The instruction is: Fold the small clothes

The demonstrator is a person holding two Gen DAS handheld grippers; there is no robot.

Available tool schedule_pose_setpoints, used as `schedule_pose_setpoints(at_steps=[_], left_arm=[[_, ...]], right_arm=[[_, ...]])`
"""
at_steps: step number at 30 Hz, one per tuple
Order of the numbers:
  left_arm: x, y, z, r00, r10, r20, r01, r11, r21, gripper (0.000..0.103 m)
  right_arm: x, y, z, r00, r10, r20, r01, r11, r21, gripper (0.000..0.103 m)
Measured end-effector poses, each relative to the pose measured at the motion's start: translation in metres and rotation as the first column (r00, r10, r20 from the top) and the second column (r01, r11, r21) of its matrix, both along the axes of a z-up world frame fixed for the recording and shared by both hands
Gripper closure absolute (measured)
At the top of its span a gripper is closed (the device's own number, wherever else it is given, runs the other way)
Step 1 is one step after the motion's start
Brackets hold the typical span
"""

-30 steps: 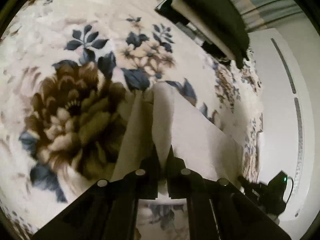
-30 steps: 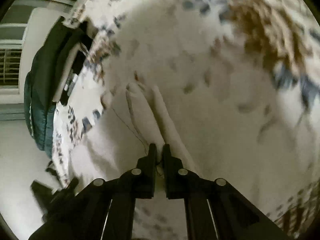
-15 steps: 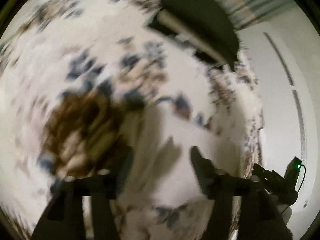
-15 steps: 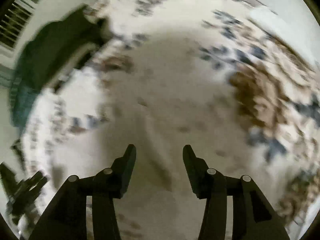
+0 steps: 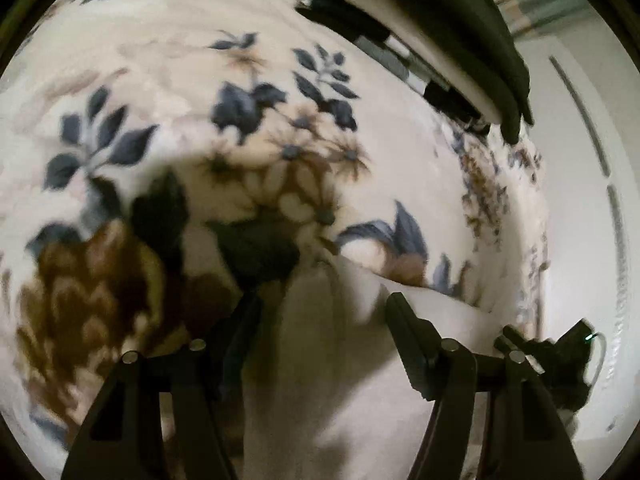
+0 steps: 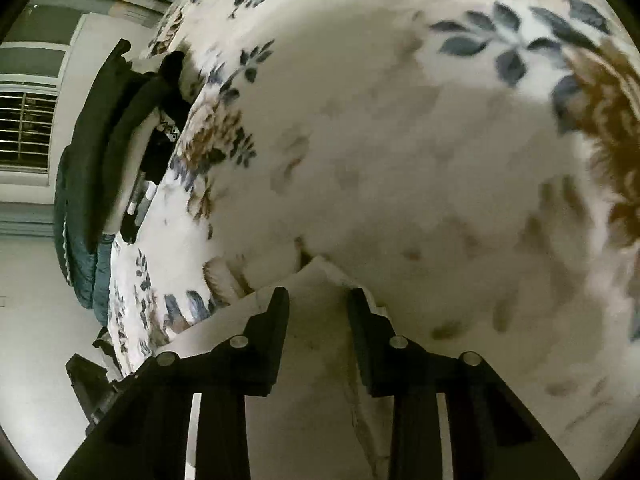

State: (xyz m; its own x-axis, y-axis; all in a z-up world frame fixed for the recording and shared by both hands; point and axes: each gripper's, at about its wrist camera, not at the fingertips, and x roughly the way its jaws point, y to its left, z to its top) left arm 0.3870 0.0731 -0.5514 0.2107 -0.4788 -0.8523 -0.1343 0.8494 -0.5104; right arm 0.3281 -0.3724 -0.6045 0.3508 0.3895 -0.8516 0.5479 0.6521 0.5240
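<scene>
Two claws, left claw (image 5: 322, 304) and right claw (image 6: 318, 298) (both spread), over one white garment (image 5: 340, 380).

floral blanket (image 5: 280, 128), white wall (image 6: 28, 300), window (image 6: 24, 128)

Left gripper (image 5: 322, 300): jaws wide apart, nothing pinched between them, black fingers (image 5: 404, 328) pointing forward and down. Fingertips hover just over the near corner of the pale cloth (image 5: 332, 380), one tip on each side of its raised fold; contact cannot be told, view is blurred. Right gripper (image 6: 318, 296): jaws apart, narrower gap than the left, nothing held. Its fingers (image 6: 276, 320) straddle the pointed corner of the pale cloth (image 6: 312, 360), tips low over it. Right gripper body is also visible low at the cloth's right side in the left wrist view.
</scene>
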Motion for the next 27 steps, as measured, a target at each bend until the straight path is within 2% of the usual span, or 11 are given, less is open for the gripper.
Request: schedule_pose_setpoints(at_steps=[2,4,6,9,13,17,22,24,25,26,27], left_arm=[[-0.011,0.011,0.015,0.999,0.032,0.005,-0.032,0.999,0.002,0.04],[-0.025,0.018,0.029,0.999,0.041,0.02,-0.041,0.999,0.006,0.04],[-0.042,0.023,0.031,0.999,0.036,0.001,-0.036,0.999,0.004,0.04],[-0.052,0.026,0.01,0.997,0.045,-0.066,-0.048,0.998,-0.051,0.04],[-0.05,0.023,-0.028,0.988,0.056,-0.142,-0.081,0.98,-0.183,0.04],[-0.041,0.016,-0.036,0.989,0.036,-0.142,-0.07,0.968,-0.242,0.036],[-0.031,-0.003,-0.026,0.994,-0.018,-0.105,-0.013,0.958,-0.287,0.036],[-0.03,-0.009,-0.023,0.996,-0.029,-0.081,0.006,0.963,-0.27,0.038],[-0.029,-0.01,-0.022,0.997,-0.032,-0.072,0.012,0.964,-0.266,0.053],[-0.028,-0.012,-0.021,0.997,-0.035,-0.07,0.017,0.97,-0.244,0.066],[-0.026,-0.014,-0.021,0.997,-0.038,-0.07,0.021,0.97,-0.241,0.082]], right_arm=[[-0.008,-0.007,0.013,0.999,-0.004,-0.033,0.002,0.998,-0.056,0.054],[-0.023,-0.013,0.027,1.0,-0.001,-0.021,0.0,0.998,-0.057,0.05],[-0.038,-0.013,0.035,0.999,0.027,-0.035,-0.029,0.999,-0.042,0.038],[-0.059,-0.013,0.029,0.997,0.064,-0.05,-0.061,0.997,0.052,0.034],[-0.068,-0.012,-0.007,0.993,0.094,-0.071,-0.079,0.978,0.193,0.032],[-0.064,-0.017,-0.037,0.995,0.086,-0.044,-0.068,0.947,0.315,0.029],[-0.056,-0.019,-0.044,0.996,0.088,-0.012,-0.076,0.91,0.409,0.029],[-0.052,-0.015,-0.045,0.994,0.107,-0.006,-0.094,0.896,0.434,0.031],[-0.05,-0.011,-0.046,0.992,0.122,-0.008,-0.106,0.892,0.44,0.032],[-0.048,-0.007,-0.046,0.991,0.134,-0.008,-0.117,0.889,0.442,0.043],[-0.045,-0.003,-0.045,0.989,0.147,-0.009,-0.128,0.891,0.435,0.063]])
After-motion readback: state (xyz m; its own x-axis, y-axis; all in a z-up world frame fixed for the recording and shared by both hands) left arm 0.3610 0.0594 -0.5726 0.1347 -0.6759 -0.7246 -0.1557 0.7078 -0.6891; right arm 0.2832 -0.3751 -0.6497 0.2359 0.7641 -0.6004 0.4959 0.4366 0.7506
